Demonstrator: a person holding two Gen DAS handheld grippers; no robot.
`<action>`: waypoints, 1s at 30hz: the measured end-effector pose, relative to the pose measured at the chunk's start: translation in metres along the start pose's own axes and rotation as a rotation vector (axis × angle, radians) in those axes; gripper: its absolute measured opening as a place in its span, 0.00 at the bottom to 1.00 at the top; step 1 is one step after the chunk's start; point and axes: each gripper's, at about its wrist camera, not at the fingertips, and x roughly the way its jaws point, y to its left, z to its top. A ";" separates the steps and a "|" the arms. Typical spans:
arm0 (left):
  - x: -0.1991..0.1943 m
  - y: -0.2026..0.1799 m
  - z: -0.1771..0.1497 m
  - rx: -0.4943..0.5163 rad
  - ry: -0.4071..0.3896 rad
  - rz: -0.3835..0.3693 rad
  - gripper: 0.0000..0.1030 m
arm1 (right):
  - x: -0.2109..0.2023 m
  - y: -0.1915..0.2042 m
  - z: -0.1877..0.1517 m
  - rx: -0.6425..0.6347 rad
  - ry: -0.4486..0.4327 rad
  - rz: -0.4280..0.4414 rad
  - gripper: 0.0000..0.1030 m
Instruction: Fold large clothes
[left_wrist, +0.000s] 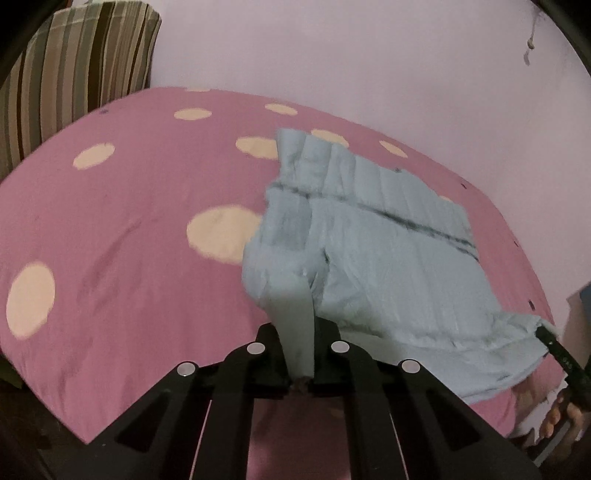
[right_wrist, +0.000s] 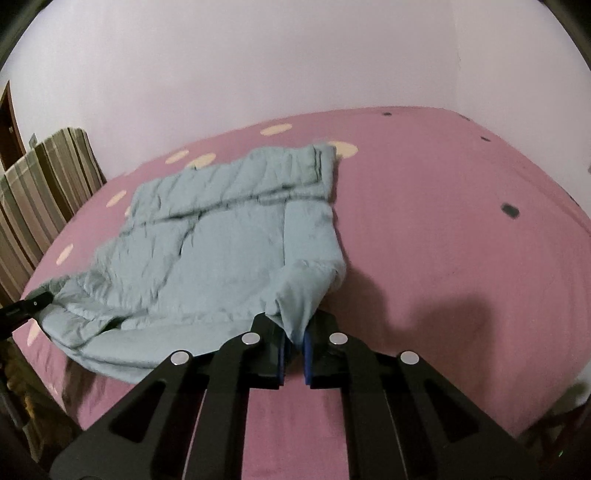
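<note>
While the light blue quilted garment (right_wrist: 221, 251) is spread over the pink spotted bed (right_wrist: 443, 240), one near corner is pinched between the pressed-together fingers of the left gripper (left_wrist: 298, 365), held low and pointing forward. The opposite near corner is clamped by the right gripper (right_wrist: 293, 350), its blue pads (right_wrist: 306, 350) closed on a fold. A striped cushion (left_wrist: 74, 74) is seen, apparently leaning against the wall (left_wrist: 369, 48).

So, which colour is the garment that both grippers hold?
Pale blue-grey garment, clearest in the right wrist view.
</note>
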 end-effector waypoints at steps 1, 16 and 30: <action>0.008 -0.002 0.012 0.002 -0.002 0.004 0.05 | 0.005 0.001 0.007 0.000 -0.004 0.002 0.06; 0.160 0.002 0.091 -0.033 0.143 0.110 0.05 | 0.164 -0.013 0.086 0.092 0.152 -0.020 0.06; 0.161 0.000 0.096 -0.004 0.094 0.099 0.12 | 0.187 -0.009 0.082 0.045 0.164 -0.066 0.20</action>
